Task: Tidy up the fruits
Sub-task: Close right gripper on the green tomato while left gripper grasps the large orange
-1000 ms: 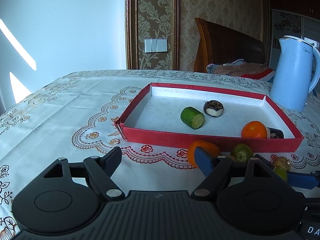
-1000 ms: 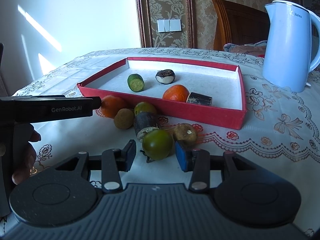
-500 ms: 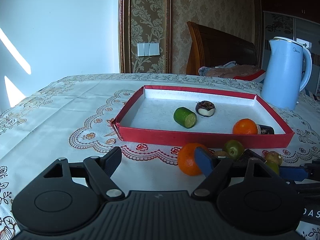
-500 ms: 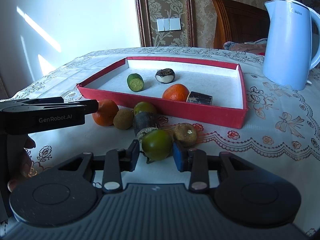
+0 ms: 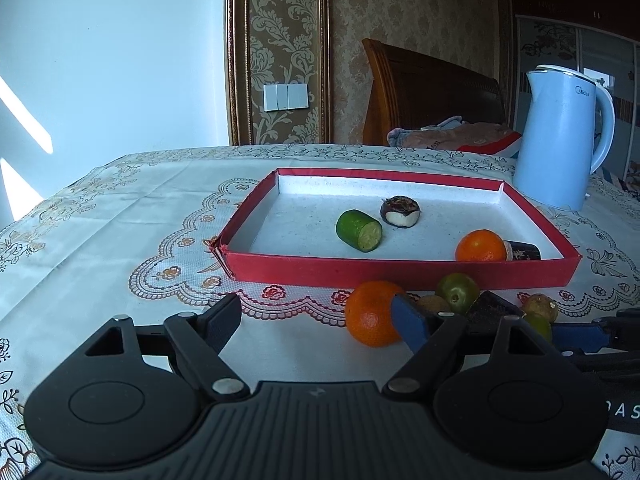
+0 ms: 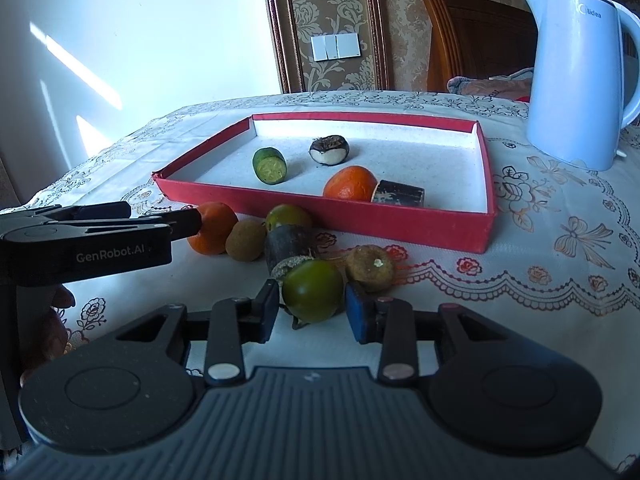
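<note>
Two oranges — one (image 6: 351, 183) inside the red tray (image 6: 400, 229), one (image 6: 213, 228) on the desk (image 6: 560, 280) in front of it. Two green round fruits on the desk: the near one (image 6: 313, 290) and the far one (image 6: 289, 218). Two brown round fruits — a kiwi-like one (image 6: 245, 240) and a rougher one (image 6: 370, 269). Two dark cylindrical pieces, one (image 6: 400, 193) in the tray, one (image 6: 289, 246) outside. One cut green piece (image 6: 270, 165), one dark-and-white round piece (image 6: 329, 150), one tray, one kettle (image 6: 576, 72).
</note>
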`<state>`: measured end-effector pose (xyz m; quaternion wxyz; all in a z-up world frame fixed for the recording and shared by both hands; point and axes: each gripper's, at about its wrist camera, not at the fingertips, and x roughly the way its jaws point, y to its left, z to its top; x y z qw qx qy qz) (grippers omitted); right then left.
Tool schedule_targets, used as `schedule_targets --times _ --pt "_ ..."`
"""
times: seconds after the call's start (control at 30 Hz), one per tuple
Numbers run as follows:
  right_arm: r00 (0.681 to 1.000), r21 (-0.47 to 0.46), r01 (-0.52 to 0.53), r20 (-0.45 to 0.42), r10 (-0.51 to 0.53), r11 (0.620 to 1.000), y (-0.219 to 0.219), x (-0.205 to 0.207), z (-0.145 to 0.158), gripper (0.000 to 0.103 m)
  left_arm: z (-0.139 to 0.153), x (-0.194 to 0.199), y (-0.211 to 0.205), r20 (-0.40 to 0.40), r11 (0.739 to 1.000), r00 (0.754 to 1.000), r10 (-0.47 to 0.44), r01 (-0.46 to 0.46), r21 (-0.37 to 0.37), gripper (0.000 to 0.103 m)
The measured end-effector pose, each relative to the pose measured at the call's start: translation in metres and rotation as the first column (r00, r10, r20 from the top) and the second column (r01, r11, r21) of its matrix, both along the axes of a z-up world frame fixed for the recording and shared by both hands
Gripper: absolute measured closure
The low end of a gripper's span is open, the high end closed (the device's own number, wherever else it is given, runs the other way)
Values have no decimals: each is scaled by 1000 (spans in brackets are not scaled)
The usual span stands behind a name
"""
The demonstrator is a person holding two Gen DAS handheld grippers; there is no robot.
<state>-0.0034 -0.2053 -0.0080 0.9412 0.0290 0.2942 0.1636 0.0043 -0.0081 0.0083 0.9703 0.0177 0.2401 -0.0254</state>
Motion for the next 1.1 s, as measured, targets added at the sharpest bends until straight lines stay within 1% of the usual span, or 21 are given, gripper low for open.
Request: schedule_targets --times 0.1,0.17,0.2,0.3,0.43,0.6,0.67,0.8,0.9,1.03,1.1 --pt "1000 3 4 5 -4 1000 -1 -1 0 69 0 -3 -3 8 999 999 -38 38 -1 19" --pt "1000 4 4 5 -4 1000 -1 -1 0 69 -1 0 -6 -8 999 999 -42 42 18 19" --pt "1000 6 5 6 -5 1000 -1 -1 1 72 -2 3 -8 -24 999 999 -47 47 25 19" --pt "1000 10 3 6 -3 1000 -2 -2 1 72 -3 8 -10 -49 999 998 -40 42 31 19" --pt "1000 15 1 4 -1 1000 -2 -1 1 72 -2 13 -5 -50 1000 999 -15 14 -15 19" --pt "1000 19 2 2 -2 1000 -2 -1 1 72 -2 21 -13 -60 1000 998 -22 23 2 17" --pt "1000 21 2 2 -2 1000 -3 -1 1 72 -2 24 -15 -62 1000 998 -13 14 7 14" --pt "1000 20 2 2 -2 1000 -3 -1 1 72 -1 32 -14 -72 1000 997 -4 3 -22 13" --pt "1000 20 3 2 -3 1000 -3 -1 0 72 -3 37 -15 -81 1000 997 -13 11 -26 13" --pt "1000 17 1 -3 -1 1000 -2 1 0 72 -4 39 -10 -93 998 996 -18 12 -65 13" --pt "1000 17 0 -4 0 1000 -2 1 0 72 -5 38 -10 -90 998 996 -17 11 -65 13"
